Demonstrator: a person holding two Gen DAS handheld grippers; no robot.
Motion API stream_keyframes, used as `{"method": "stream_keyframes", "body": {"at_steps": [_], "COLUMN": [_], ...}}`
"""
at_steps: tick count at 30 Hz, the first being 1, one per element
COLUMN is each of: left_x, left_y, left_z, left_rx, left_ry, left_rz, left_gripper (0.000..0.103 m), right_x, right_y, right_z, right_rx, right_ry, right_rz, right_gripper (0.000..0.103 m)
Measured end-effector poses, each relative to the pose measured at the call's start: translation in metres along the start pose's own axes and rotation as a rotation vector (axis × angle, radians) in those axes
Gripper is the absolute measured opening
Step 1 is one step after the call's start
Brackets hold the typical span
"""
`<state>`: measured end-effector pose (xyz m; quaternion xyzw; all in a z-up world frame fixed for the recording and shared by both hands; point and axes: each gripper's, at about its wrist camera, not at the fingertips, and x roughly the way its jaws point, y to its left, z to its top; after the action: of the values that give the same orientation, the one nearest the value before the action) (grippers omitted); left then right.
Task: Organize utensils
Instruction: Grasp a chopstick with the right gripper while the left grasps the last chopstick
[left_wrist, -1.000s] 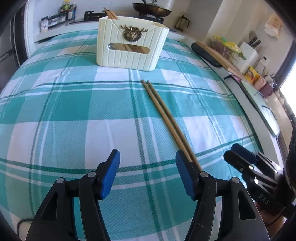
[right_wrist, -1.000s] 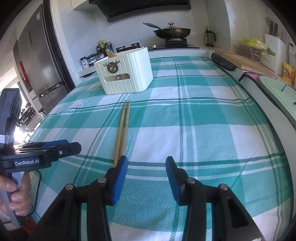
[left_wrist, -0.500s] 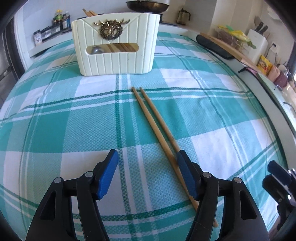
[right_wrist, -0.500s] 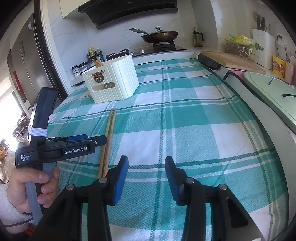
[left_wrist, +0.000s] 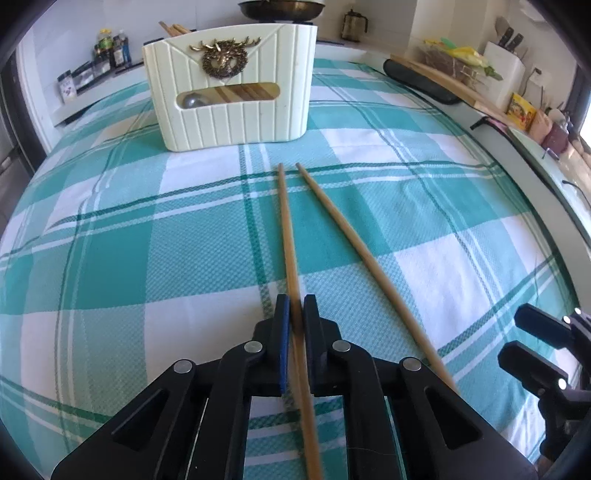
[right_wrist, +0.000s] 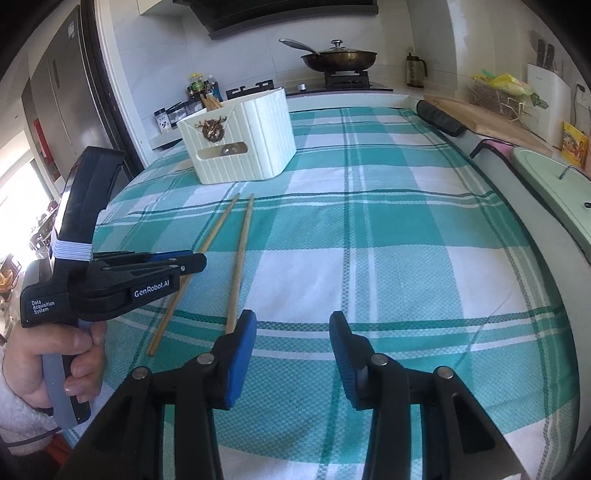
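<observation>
Two wooden chopsticks lie on the checked cloth, splayed apart toward me. My left gripper (left_wrist: 295, 301) has its jaws closing tight on the left chopstick (left_wrist: 286, 229), pads pressing its sides near the thick end. The other chopstick (left_wrist: 351, 243) lies loose to its right. In the right wrist view the left gripper (right_wrist: 197, 260) grips the left chopstick (right_wrist: 218, 227). My right gripper (right_wrist: 291, 321) stands open with nothing between its fingers. Its left pad sits at the near end of the loose chopstick (right_wrist: 242, 243). The cream utensil holder (left_wrist: 229, 122) stands beyond, with chopsticks inside.
The teal checked tablecloth (right_wrist: 388, 240) covers the table. A person's hand (right_wrist: 55, 354) holds the left gripper's handle. A wok (right_wrist: 338, 59) sits on the stove behind; a cutting board (right_wrist: 491, 118) and a green lid (right_wrist: 554, 184) lie along the right counter.
My left gripper shifted over the left chopstick and shut on it. The two chopsticks, side by side before, now splay apart. The right gripper stays open.
</observation>
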<state>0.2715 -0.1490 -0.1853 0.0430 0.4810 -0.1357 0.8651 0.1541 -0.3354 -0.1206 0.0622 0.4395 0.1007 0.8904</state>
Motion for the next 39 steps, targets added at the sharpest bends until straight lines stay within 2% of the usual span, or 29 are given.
{"method": "stream_keyframes", "body": {"at_steps": [4,8,9,10,11,18,20,21,22,23,24,25,27,28,31,34,37,39], "left_x": [-0.011,-0.02,-0.022,-0.024,-0.026,-0.036,-0.039,-0.038,-0.038,-0.037,-0.036,-0.036,-0.032,-0.03,-0.026,-0.025,-0.023,-0.023], "left_y": [0.023,0.047,0.053,0.06,0.066,0.113,0.121,0.123,0.125,0.126,0.126,0.126,0.126,0.126,0.121,0.117,0.119,0.122], "left_z": [-0.015,-0.025,-0.027,-0.029,-0.03,-0.04,-0.042,-0.041,-0.041,-0.04,-0.038,-0.037,-0.035,-0.034,-0.031,-0.032,-0.032,-0.032], "left_rx": [-0.002,-0.032,-0.041,-0.053,-0.064,-0.177,-0.202,-0.212,-0.22,-0.223,-0.225,-0.223,-0.21,-0.196,-0.153,-0.12,-0.128,-0.135], "left_ry": [-0.011,-0.007,-0.007,-0.007,-0.006,-0.004,-0.008,-0.009,-0.01,-0.012,-0.013,-0.012,0.003,0.008,0.021,0.023,0.025,0.026], "left_rz": [0.036,0.06,0.066,0.077,0.086,0.13,0.131,0.127,0.121,0.116,0.12,0.123,0.12,0.124,0.146,0.163,0.181,0.178], "left_gripper": [0.005,0.005,0.005,0.005,0.005,0.006,0.008,0.018,0.036,0.045,0.059,0.062,0.063,0.064,0.066,0.069,0.078,0.079], "right_x": [0.018,0.043,0.048,0.053,0.057,0.04,0.032,0.029,0.026,0.025,0.025,0.026,0.028,0.029,0.042,0.046,0.045,0.044], "right_y": [0.027,0.05,0.051,0.051,0.05,0.027,0.017,0.01,0.005,0.0,-0.003,-0.004,-0.003,-0.001,0.006,0.011,0.009,0.008], "right_z": [0.009,0.014,0.014,0.014,0.014,0.005,0.0,-0.002,-0.003,-0.003,-0.002,-0.001,0.003,0.005,0.009,0.011,0.01,0.009], "right_rx": [-0.093,-0.187,-0.187,-0.179,-0.165,-0.077,-0.046,-0.023,-0.004,0.017,0.027,0.035,0.032,0.016,-0.05,-0.094,-0.098,-0.101], "right_ry": [0.051,0.104,0.113,0.125,0.135,0.141,0.145,0.145,0.138,0.134,0.135,0.136,0.128,0.125,0.163,0.154,0.141,0.131], "right_rz": [0.04,-0.003,-0.009,-0.015,-0.028,-0.124,-0.158,-0.172,-0.173,-0.161,-0.15,-0.139,-0.133,-0.129,-0.143,-0.162,-0.152,-0.147], "right_gripper": [0.042,0.042,0.032,0.014,0.009,0.007,0.008,0.009,0.011,0.012,0.016,0.024,0.038,0.04,0.041,0.043,0.043,0.043]}}
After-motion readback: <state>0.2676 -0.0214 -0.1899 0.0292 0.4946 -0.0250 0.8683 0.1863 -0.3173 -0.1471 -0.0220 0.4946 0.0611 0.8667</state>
